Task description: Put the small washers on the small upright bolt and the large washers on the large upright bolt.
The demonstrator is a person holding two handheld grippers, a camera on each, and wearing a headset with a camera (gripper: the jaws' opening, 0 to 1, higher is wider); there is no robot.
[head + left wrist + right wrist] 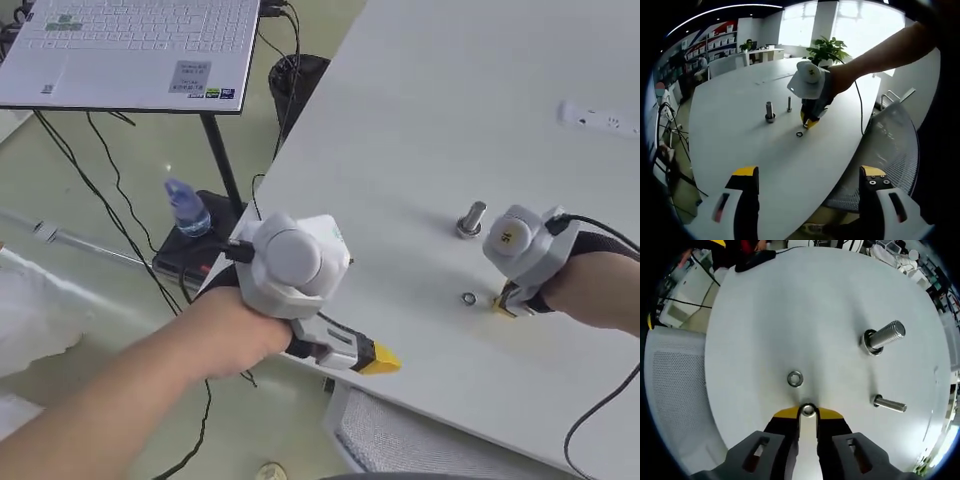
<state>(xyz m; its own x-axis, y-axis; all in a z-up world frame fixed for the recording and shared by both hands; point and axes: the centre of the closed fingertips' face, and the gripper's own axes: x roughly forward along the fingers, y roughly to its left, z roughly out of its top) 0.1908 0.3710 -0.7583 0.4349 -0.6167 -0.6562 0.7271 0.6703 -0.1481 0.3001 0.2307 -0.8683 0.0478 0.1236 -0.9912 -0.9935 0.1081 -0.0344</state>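
Note:
My right gripper (808, 413) points down at the white table (765, 315), shut on a small washer (808, 409) pinched between its yellow tips. Just ahead of them a second washer (795, 378) lies flat; in the head view this washer (468, 298) is left of my right gripper (503, 305). The large upright bolt (883, 335) stands farther off, with the small upright bolt (889, 403) beside it. My left gripper (809, 172) hovers open at the table's near edge, nothing between its jaws, well short of the large bolt (769, 111) and the small bolt (789, 104).
A laptop (130, 50) on a stand, a water bottle (187, 208) and cables sit off the table's left edge. A mesh chair (400, 440) is below the near edge. A white power strip (598, 118) lies at the far right.

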